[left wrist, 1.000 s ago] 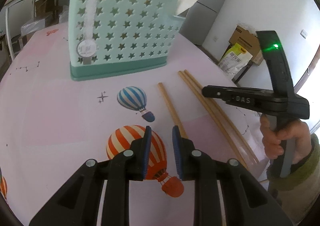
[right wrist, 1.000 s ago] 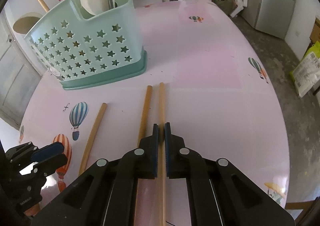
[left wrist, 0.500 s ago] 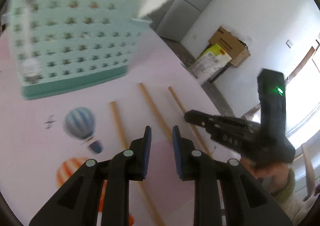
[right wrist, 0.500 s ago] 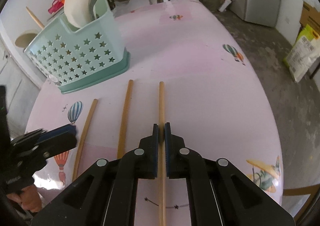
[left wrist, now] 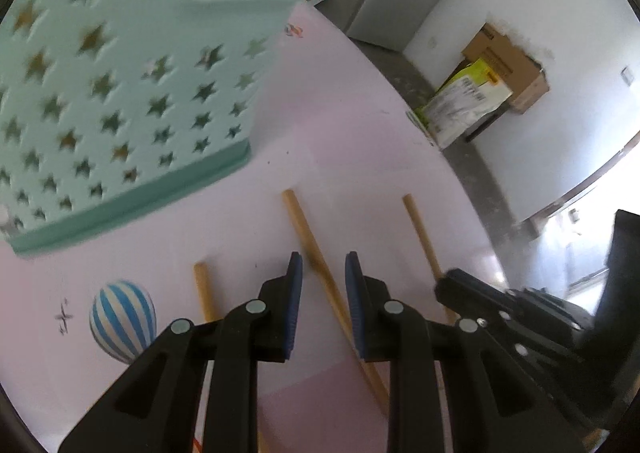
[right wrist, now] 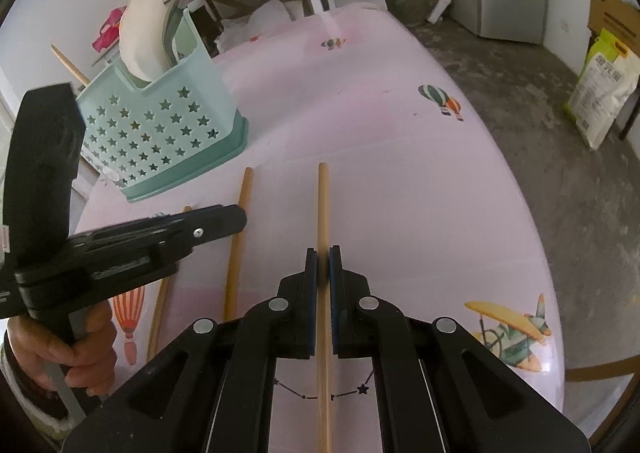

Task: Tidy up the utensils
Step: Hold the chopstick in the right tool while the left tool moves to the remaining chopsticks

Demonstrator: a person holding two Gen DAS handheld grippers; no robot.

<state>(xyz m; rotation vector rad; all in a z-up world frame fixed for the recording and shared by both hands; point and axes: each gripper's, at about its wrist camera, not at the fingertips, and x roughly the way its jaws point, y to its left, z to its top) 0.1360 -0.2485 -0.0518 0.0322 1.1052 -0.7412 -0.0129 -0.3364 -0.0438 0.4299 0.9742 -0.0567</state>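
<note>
The step in hand looks like gathering the loose chopsticks for the star-cut caddy [right wrist: 160, 133], and doing it well means each tool takes one stick cleanly, square across the shaft, without knocking the neighbours.

Taking the caddy as the landmark and going left to right: the short chopstick [left wrist: 202, 293] lies nearest the caddy's base, just outside the left gripper [left wrist: 322, 285], untouched. Next out from the caddy, the middle chopstick [left wrist: 316, 253] runs slantwise through the gap of that gripper. Its jaws stand apart with daylight on both sides of the wood, so nothing is held. The stick crosses the gap at an angle. I would turn the wrist to line the pads up with the shaft before closing, and lower until the pads straddle it, or it may roll away.

Farthest from the caddy, the outer chopstick [right wrist: 323, 221] sits pinched between the pads of the right gripper [right wrist: 323, 265]. The jaws are closed on it, with the tip pointing away past the fingers and the tail running back beneath the tool. It seems well centred.
</note>
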